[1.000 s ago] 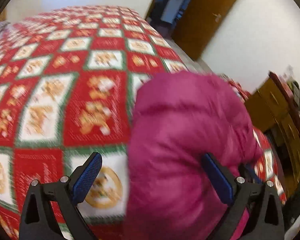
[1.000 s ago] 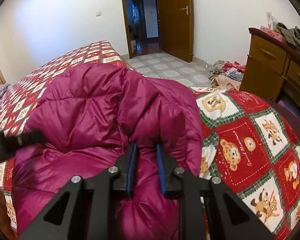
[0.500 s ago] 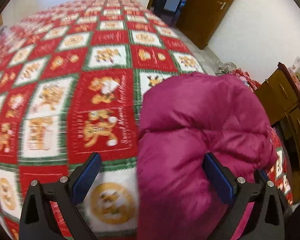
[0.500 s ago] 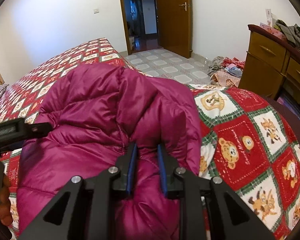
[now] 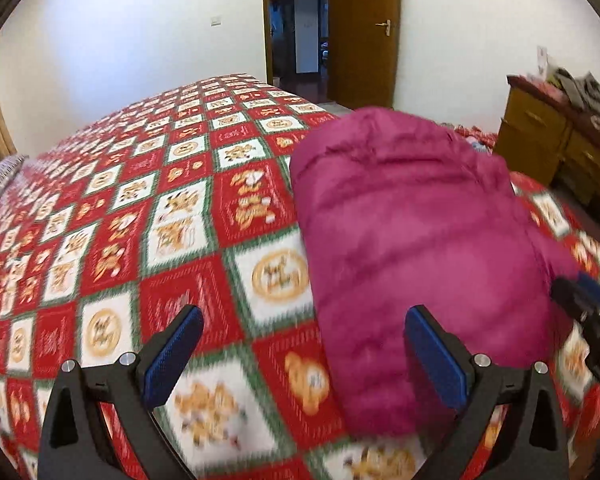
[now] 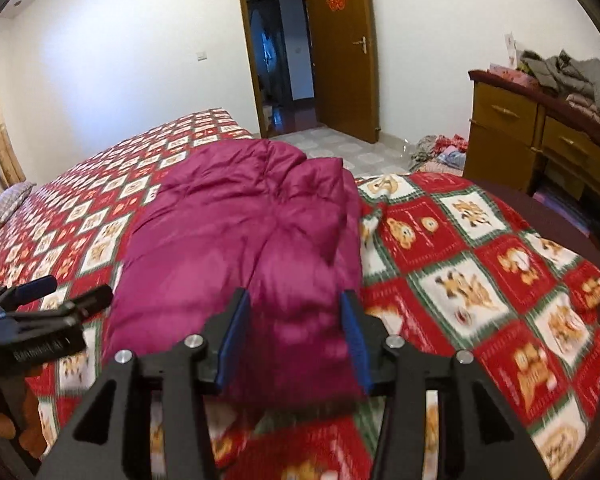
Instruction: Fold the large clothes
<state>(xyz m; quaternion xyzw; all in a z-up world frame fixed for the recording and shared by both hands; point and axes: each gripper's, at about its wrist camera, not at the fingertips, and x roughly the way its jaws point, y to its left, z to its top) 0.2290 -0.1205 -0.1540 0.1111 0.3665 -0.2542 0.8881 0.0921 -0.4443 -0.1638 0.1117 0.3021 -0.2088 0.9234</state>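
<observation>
A magenta puffer jacket (image 5: 412, 220) (image 6: 252, 232) lies folded into a thick bundle on the red, white and green checked bedspread (image 5: 140, 220) (image 6: 480, 260). My right gripper (image 6: 295, 300) hovers at the bundle's near edge. Its jaws are opening, and the jacket's near end lies between them without the pads pressing on it. My left gripper (image 5: 304, 316) stands wide open at the bundle's left side, mostly over bare bedspread. In the left wrist view the right gripper (image 5: 588, 312) shows at the right edge. In the right wrist view the left gripper (image 6: 52, 296) shows at the left.
A wooden dresser (image 6: 520, 132) (image 5: 540, 140) stands to the right of the bed with a pile of clothes (image 6: 568, 76) on top. More clothes (image 6: 440, 152) lie on the tiled floor. A brown door (image 6: 340, 60) stands open behind. A pillow (image 6: 8, 200) lies at the far left.
My right gripper let go of the jacket's fold, widened and drew back. My left gripper pulled back and rolled level. The jacket has settled flatter on the bed.
</observation>
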